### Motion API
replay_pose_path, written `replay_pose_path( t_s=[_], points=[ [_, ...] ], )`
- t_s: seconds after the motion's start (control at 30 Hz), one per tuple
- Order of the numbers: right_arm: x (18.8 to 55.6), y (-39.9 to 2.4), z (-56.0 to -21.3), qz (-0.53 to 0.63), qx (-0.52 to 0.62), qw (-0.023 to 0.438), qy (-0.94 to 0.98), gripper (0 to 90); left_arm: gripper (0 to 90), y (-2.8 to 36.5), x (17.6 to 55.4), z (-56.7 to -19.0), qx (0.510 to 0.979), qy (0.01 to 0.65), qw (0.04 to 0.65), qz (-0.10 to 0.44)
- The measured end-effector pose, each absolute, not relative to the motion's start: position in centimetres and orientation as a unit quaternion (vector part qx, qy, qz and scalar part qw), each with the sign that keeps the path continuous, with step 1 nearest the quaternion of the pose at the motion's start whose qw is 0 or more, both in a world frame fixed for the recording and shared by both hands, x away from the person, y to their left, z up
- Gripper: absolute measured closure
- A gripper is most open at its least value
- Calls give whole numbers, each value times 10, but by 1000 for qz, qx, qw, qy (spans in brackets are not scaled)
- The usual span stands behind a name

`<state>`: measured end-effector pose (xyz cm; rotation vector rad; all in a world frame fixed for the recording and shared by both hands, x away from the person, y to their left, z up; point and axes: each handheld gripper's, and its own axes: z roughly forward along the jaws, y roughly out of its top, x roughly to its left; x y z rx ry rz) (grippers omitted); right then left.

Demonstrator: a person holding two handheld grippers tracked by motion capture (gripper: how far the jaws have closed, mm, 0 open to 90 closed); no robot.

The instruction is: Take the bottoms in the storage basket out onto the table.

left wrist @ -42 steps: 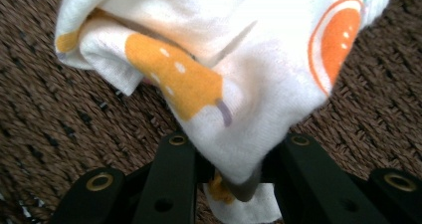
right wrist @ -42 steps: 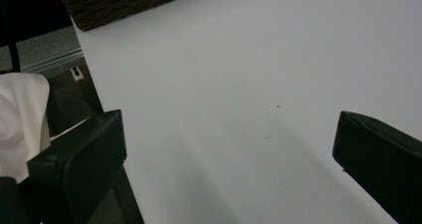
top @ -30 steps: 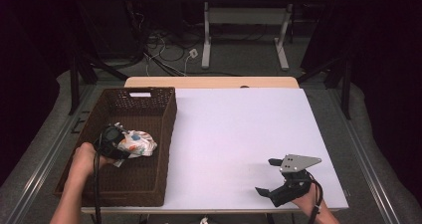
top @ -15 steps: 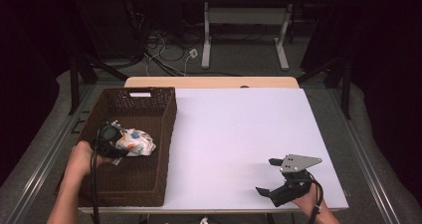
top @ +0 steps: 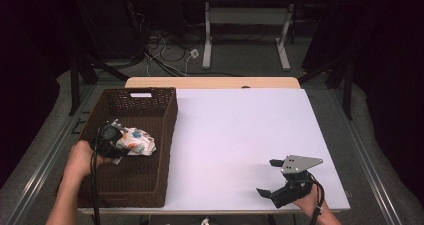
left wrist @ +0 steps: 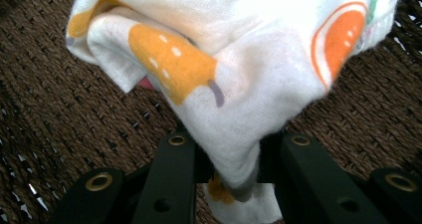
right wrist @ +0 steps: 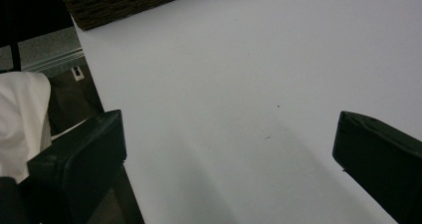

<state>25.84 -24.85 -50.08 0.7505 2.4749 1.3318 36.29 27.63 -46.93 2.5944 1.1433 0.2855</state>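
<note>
My left gripper (top: 116, 141) is clamped on the one white fruit-print cloth (left wrist: 234, 69), over the dark woven wicker basket (top: 150, 185) at frame left. Looks like a lift-out or drop-in; can't tell which. Right gripper (top: 272, 186), jaws spread, idles lower right on the white tabletop (top: 240, 130).

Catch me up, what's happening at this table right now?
A person works with a hand-held gripper in each hand. The left hand-held gripper is over the brown wicker basket at the table's left, its jaws shut on a white cloth with orange fruit prints; the high view cannot tell whether the cloth is lifted clear of the basket floor. The right hand-held gripper sits near the front right of the white tabletop, jaws open, holding nothing.
</note>
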Motion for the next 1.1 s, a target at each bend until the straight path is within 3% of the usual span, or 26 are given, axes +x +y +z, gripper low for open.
replay_pose_path(
  t_s=[1.1],
  points=[
    [259,-249,-502,455,257,117,845,1,764,271,360,-452,912,366,156,101]
  ],
)
